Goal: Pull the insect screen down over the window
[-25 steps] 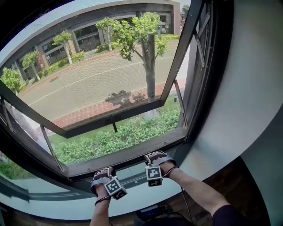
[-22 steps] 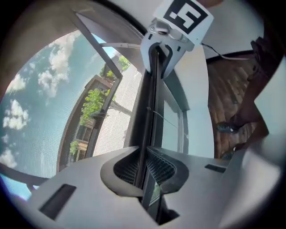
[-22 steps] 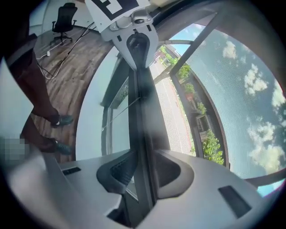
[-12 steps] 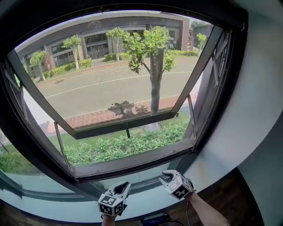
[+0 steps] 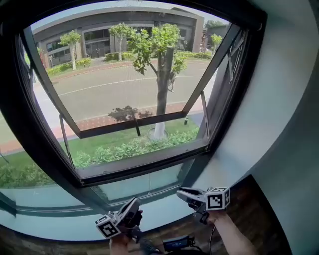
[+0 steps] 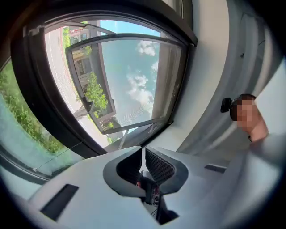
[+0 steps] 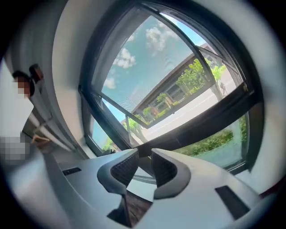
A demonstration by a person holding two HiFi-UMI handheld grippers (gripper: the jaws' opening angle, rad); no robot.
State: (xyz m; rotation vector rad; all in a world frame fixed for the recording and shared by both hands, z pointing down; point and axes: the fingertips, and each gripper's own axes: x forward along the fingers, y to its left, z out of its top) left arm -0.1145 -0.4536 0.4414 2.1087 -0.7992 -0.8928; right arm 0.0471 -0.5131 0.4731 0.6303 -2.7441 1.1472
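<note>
The left tool (image 5: 132,205) and right tool (image 5: 182,193) hover low in the frame below the window (image 5: 30,144). The left tool's jaws are almost together, and the right's are slightly apart on nothing. The insect screen does not cover the opening. It is probably housed in the dark top rail (image 5: 219,7), though no pull bar can be made out. Raising both tools evenly and gripping symmetrically should keep it level. There are two tools, one window and one outward-swung sash (image 5: 129,124).

Left hand (image 5: 122,244) and right forearm (image 5: 233,238) partly beyond the head view's bottom edge
</note>
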